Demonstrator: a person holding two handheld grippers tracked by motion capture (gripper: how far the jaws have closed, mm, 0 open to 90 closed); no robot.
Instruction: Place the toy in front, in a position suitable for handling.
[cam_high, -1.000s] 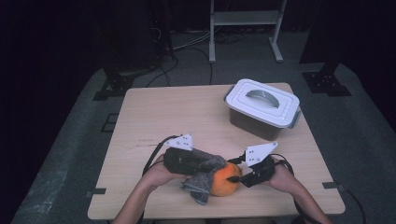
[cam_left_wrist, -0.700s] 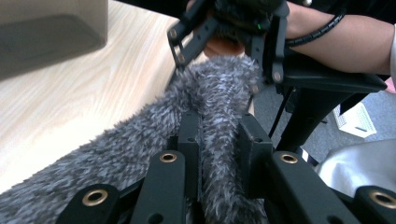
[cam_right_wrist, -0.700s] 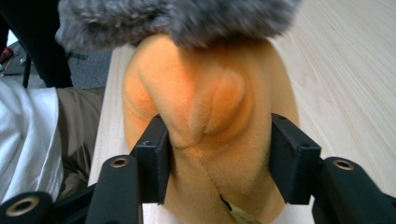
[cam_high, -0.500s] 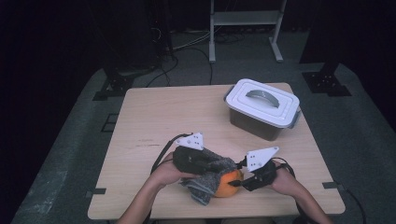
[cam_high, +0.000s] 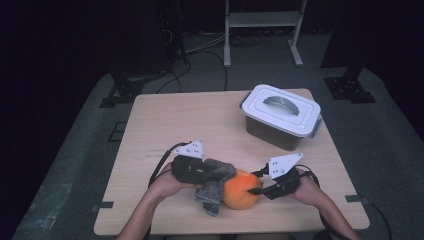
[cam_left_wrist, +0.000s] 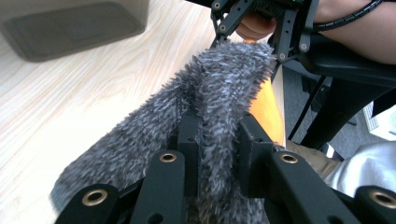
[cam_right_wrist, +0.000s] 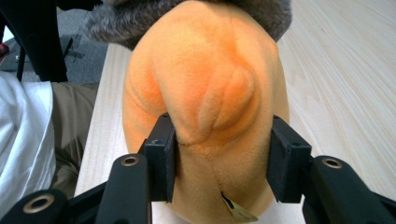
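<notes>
Right gripper (cam_right_wrist: 219, 154) apparently pinches orange plush (cam_right_wrist: 205, 93); left gripper (cam_left_wrist: 217, 144) clamps grey cloth (cam_left_wrist: 205, 107).

this looks like a lab or recording studio rather than a home — a lone pale wooden desk (cam_high: 200, 125) stands on grey carpet (cam_high: 75, 165), walled in by darkness on all sides. black cables (cam_high: 200, 65) trail across the floor behind it, past the white legs of a metal stand (cam_high: 260, 30) and dark stand bases (cam_high: 350, 87) at the corners — possibly camera or light supports, though the gloom hides their tops.
</notes>
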